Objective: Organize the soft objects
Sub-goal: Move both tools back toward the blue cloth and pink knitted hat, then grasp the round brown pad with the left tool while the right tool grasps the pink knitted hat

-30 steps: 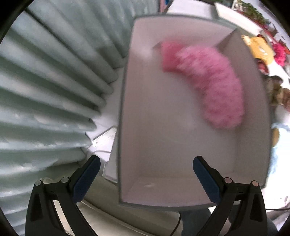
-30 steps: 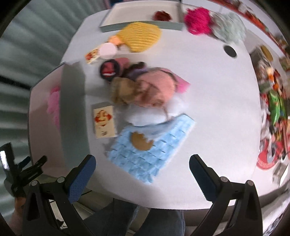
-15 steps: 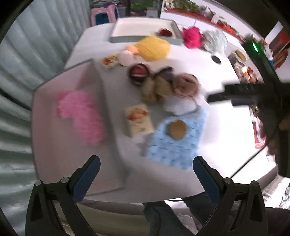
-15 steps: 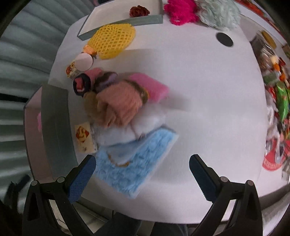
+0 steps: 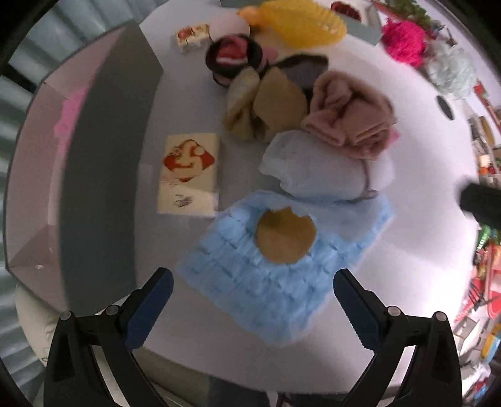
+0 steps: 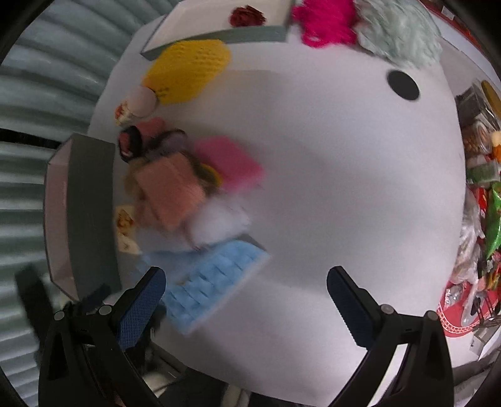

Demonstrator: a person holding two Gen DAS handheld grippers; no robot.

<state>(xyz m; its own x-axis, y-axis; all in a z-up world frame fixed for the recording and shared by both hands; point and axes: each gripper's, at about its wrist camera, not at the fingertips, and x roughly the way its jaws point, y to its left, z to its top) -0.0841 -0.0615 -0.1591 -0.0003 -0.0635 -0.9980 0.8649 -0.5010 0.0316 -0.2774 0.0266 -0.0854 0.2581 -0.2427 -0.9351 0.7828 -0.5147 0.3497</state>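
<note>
A blue quilted cloth point(image 5: 275, 269) with a brown round pad point(image 5: 285, 236) on it lies near the table's front edge, straight ahead of my open, empty left gripper point(image 5: 250, 308). Beyond it are a pale blue bundle point(image 5: 313, 166), a tan cloth point(image 5: 347, 115) and an olive cloth point(image 5: 263, 103). A grey box point(image 5: 100, 175) at the left holds a pink fluffy thing point(image 5: 69, 115). In the right wrist view my right gripper point(image 6: 244, 305) is open and empty above the same blue cloth point(image 6: 213, 285), with the pile point(image 6: 175, 188) blurred.
A printed card point(image 5: 188, 172) lies beside the box. Farther back sit a yellow mesh piece point(image 5: 300, 22), a magenta pompom point(image 6: 325, 18), a pale green fluffy thing point(image 6: 400, 34) and a second tray point(image 6: 219, 28). Bare white table point(image 6: 344, 175) spreads to the right; clutter lines the right edge.
My left gripper swung from over the grey box, where the pink fluffy thing lies, to the right over the blue cloth. The right gripper drifted forward and right over the table.
</note>
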